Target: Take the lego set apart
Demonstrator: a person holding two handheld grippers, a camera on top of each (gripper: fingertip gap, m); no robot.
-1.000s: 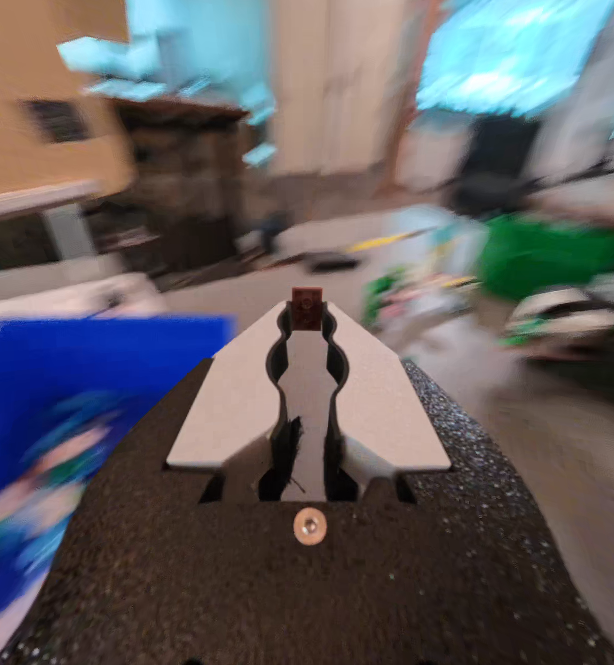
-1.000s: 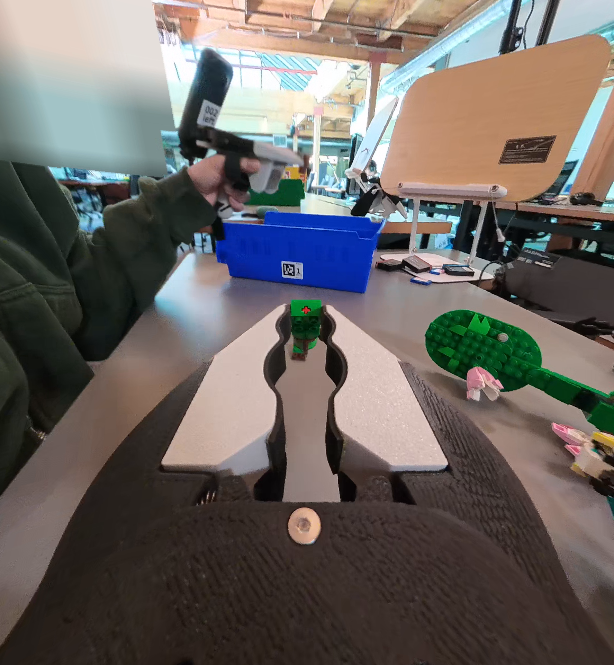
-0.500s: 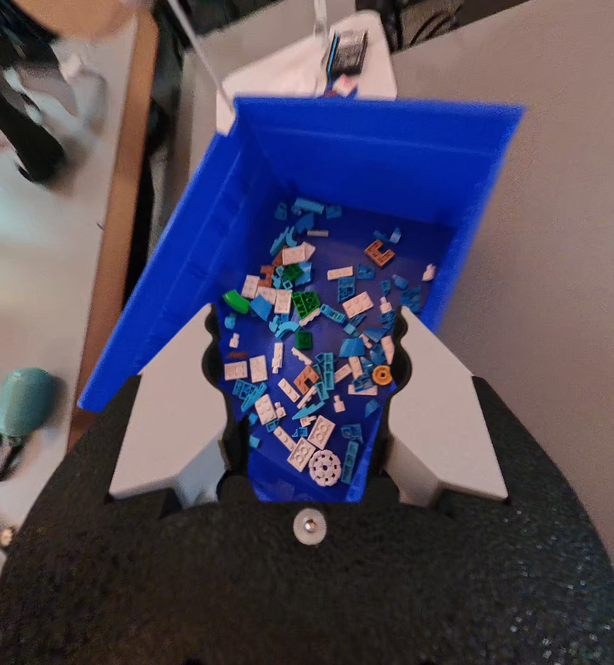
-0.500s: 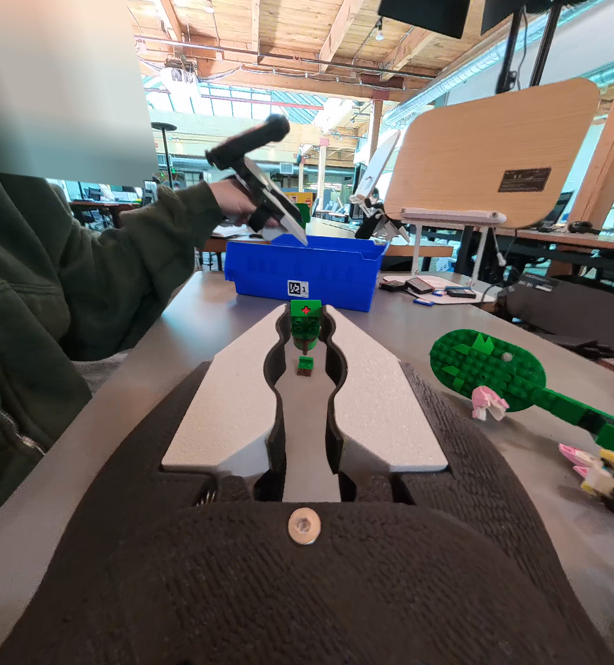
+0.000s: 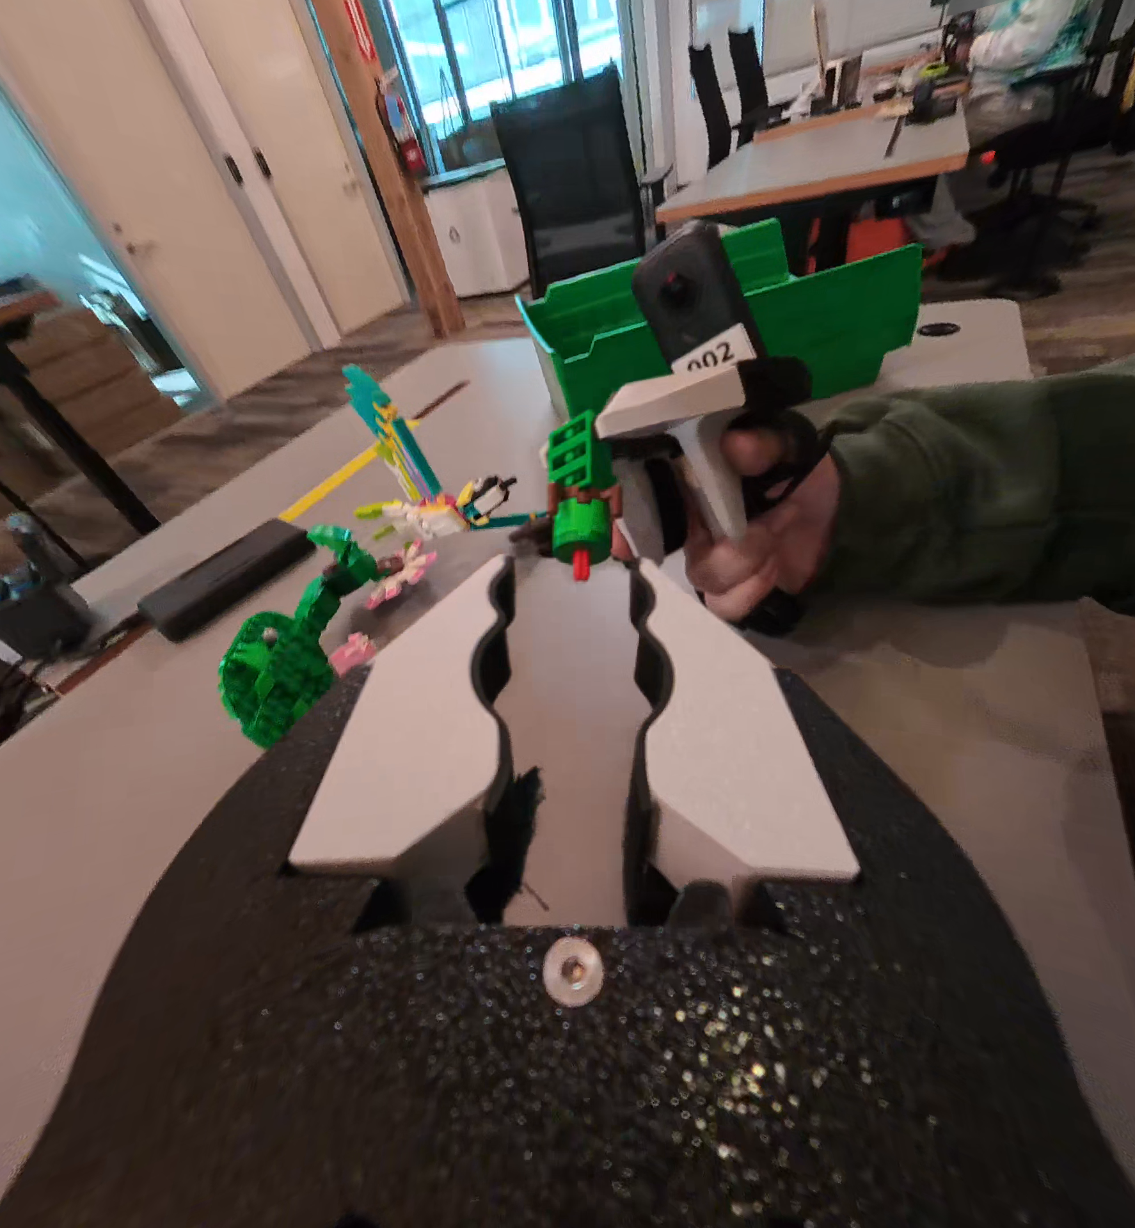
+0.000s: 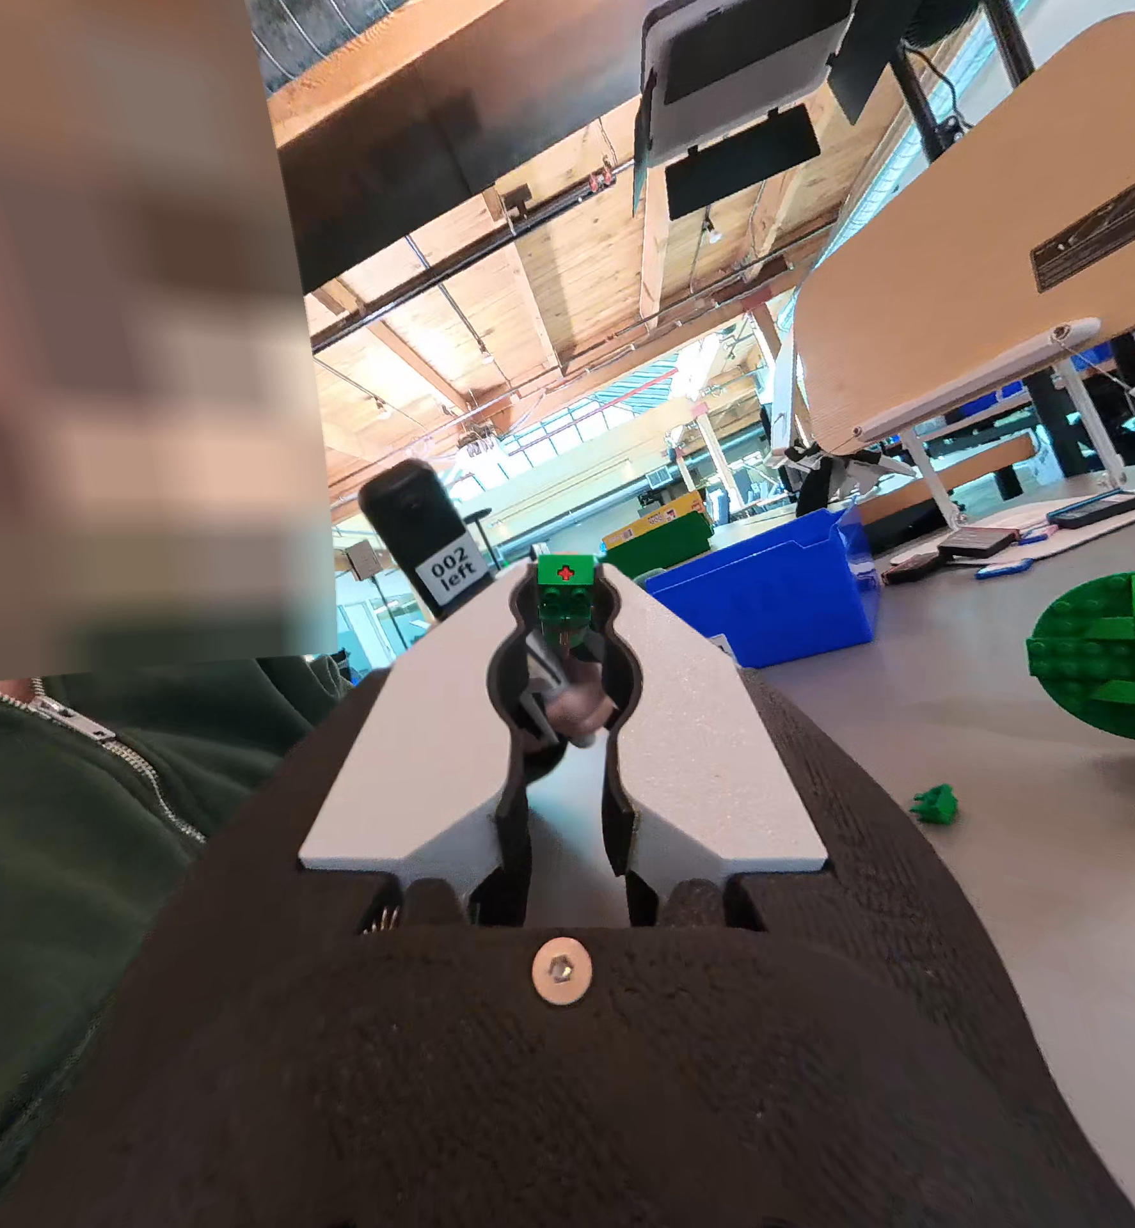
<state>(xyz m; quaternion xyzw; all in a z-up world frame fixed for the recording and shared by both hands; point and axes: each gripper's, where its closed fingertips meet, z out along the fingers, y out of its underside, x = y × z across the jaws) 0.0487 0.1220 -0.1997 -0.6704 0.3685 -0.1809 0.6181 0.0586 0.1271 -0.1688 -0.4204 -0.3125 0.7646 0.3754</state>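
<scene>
Green lego bricks form the small stacked piece (image 6: 565, 593) that the right hand-held gripper (image 6: 566, 577) pinches between its fingertips, jaws closed narrowly on it. In the left wrist view the same piece (image 5: 579, 493) shows a round green base with a red peg, held above the grey table (image 5: 897, 717). The left hand-held gripper (image 5: 571, 570) is empty, its jaws parted to a moderate gap, its tips pointing at that piece from just below without touching. On the table to its left lie a green leaf-shaped lego build (image 5: 279, 664) and a colourful lego bird (image 5: 418, 492); a green bin (image 5: 837, 325) stands behind. A blue bin (image 6: 771, 598) and a tiny loose green brick (image 6: 936, 803) appear in the right wrist view.
</scene>
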